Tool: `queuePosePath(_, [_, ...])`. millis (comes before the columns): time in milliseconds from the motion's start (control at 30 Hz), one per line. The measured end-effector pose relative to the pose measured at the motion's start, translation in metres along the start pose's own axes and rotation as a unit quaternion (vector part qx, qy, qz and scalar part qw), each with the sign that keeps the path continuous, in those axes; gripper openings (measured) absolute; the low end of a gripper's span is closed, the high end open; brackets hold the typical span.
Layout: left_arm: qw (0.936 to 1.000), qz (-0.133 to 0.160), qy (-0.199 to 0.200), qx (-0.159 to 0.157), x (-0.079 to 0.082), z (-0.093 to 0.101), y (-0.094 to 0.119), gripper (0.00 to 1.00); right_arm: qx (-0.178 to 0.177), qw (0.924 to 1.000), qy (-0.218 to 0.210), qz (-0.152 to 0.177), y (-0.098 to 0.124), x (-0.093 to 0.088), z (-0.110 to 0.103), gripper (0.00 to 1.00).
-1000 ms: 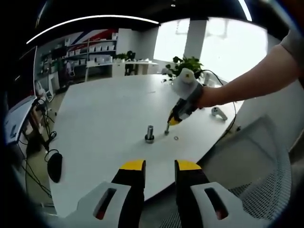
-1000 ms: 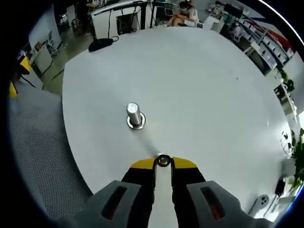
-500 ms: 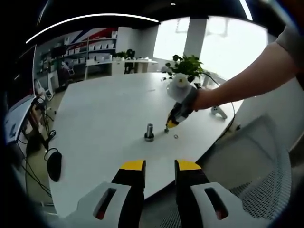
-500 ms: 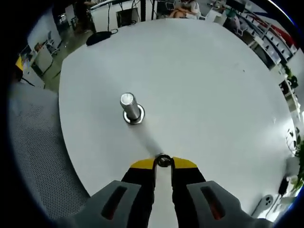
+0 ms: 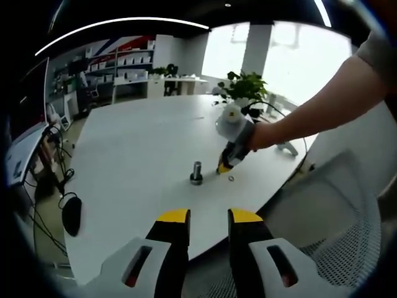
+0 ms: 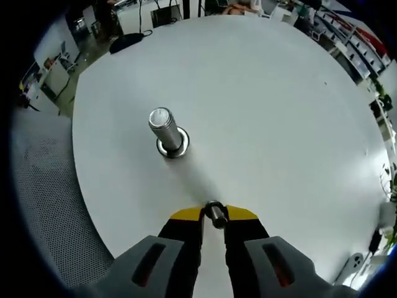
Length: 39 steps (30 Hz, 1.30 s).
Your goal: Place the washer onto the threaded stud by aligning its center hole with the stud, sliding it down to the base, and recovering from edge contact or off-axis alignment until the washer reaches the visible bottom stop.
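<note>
Right gripper view: right claw (image 6: 213,213) pinches washer (image 6: 214,213); stud (image 6: 165,129) upright; left claw (image 5: 208,219) open.

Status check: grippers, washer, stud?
Right gripper shut on washer, short of the stud. Left gripper open, idle. Spare washer on table.

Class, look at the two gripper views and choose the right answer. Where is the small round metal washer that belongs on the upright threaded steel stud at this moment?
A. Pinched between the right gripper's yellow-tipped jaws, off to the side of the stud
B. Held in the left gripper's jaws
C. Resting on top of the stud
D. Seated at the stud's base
A: in the right gripper view the small round metal washer sits pinched at the right gripper's yellow tips, apart from the upright threaded steel stud.
</note>
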<state>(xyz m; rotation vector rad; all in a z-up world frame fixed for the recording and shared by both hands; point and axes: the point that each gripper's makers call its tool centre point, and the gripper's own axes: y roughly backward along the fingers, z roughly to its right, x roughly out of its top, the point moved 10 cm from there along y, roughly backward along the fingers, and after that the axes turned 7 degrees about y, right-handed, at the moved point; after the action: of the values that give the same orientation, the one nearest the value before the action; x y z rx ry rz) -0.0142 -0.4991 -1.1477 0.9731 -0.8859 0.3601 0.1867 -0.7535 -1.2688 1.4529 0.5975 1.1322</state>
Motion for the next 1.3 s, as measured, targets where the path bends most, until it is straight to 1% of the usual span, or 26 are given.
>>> queuePosePath(133, [1.0,0.0,0.0,0.0,0.0,0.0,0.0,0.22,0.006,0.9999,-0.014,0.002,-0.001,-0.001,0.003,0.15])
queuePosePath(300, [1.0,-0.001,0.001,0.002,0.0,0.0,0.0,0.22,0.004,0.9999,-0.01,0.0,0.0,0.0,0.0,0.17])
queuePosePath(467, [1.0,-0.001,0.001,0.003,0.0,0.0,0.0,0.22,0.001,0.9998,-0.019,0.002,0.001,-0.004,0.0,0.18])
queuePosePath(567, [1.0,0.001,0.001,0.003,0.0,0.0,0.0,0.22,0.004,0.9997,-0.023,-0.003,0.002,-0.007,-0.003,0.18])
queuePosePath(633, [1.0,0.001,0.001,0.003,0.0,-0.001,0.0,0.22,-0.004,0.9998,-0.018,-0.005,0.005,-0.007,-0.004,0.19])
queuePosePath(700, [1.0,0.001,0.001,0.002,0.0,0.0,0.0,0.22,-0.007,0.9996,-0.029,-0.001,0.007,-0.009,-0.002,0.21])
queuePosePath(967, [1.0,0.002,-0.001,0.001,0.0,0.0,0.001,0.22,-0.014,0.9992,-0.037,-0.001,0.016,-0.014,-0.005,0.22])
queuePosePath(1200, [1.0,0.004,-0.004,-0.003,0.0,0.001,0.001,0.22,-0.015,0.9994,-0.023,-0.019,0.022,-0.027,-0.016,0.23])
queuePosePath(1300, [1.0,0.005,-0.005,-0.005,0.0,0.001,0.001,0.22,-0.013,0.9991,-0.036,-0.019,0.022,-0.034,-0.019,0.24])
